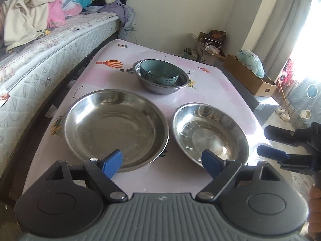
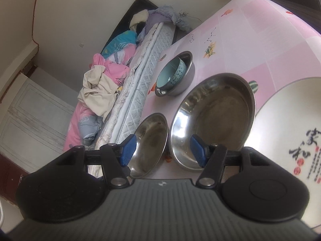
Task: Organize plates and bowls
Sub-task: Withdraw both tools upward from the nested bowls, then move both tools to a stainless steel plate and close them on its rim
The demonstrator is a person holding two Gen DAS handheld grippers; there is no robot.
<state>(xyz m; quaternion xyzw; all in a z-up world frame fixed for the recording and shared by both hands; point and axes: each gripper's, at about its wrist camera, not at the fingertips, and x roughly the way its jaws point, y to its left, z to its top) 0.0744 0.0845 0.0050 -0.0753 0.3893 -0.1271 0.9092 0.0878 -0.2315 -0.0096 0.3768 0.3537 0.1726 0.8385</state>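
Left gripper [image 1: 162, 161] jaws spread wide, blue ribbed pads with nothing between them, hovering over the near edge of the pink patterned tabletop [image 1: 112, 50]; holds nothing. Just past its left pad sits the large shallow stainless steel plate [image 1: 116, 129], empty, upright on the table; just past its right pad the smaller shiny steel bowl [image 1: 210, 135], also empty, beside the big plate, rims close but whether touching can't be told. Farther back, mid-table, a grey metal basin [image 1: 162, 80] holds a teal ceramic bowl with dark speckled pattern [image 1: 159, 73] nested inside it, sitting toward the basin's left side; the teal bowl's inside looks empty. Right gripper [image 1: 266, 142] shows at the right edge of the left wrist view, off the table's right side, black arms with blue pad, a bit of the person's hand [image 1: 315, 196] below it. In the right wrist view, which is rolled so the table tilts, the right gripper [image 2: 163, 150] has its jaws about half open, nothing clamped, pads free; the smaller steel bowl [image 2: 150, 144] and the large steel plate [image 2: 212, 124] lie beyond the pads, not gripped. The basin [image 2: 176, 74] with the teal bowl [image 2: 172, 72] in it sits farther on. A white ceramic plate with black calligraphy and red seals [image 2: 291, 130] is at the right edge of that view, next to the large steel plate, empty. Beyond the table, a bed with quilted mattress [image 1: 50, 60] heaped with pink and cream clothes [image 1: 34, 14]; a brown cardboard box [image 1: 250, 76] on the floor holds a pale green plastic bag [image 1: 250, 60].
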